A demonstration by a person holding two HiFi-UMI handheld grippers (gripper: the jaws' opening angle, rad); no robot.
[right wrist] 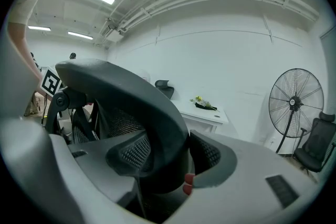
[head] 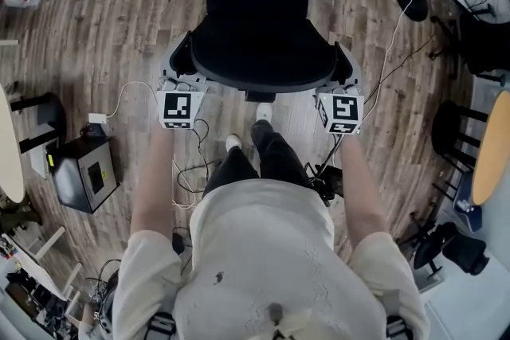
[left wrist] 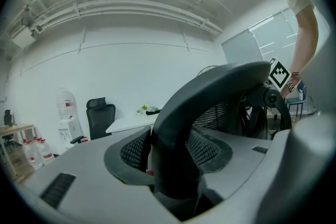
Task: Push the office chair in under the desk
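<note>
Left tongs [left wrist: 173,168] and right tongs [right wrist: 164,165] each clamped on the backrest rim [left wrist: 210,92] of the office chair [head: 259,20], one per side, presumably so the push runs straight without swivel.

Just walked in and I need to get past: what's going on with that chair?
A person stands behind the black office chair and grips the top edge of its backrest with two tools. The left hand-held gripper and the right hand-held gripper are each clamped on it, one towards each side. A white desk shows ahead, apart from the chair, so the chair is not under it yet.
</note>
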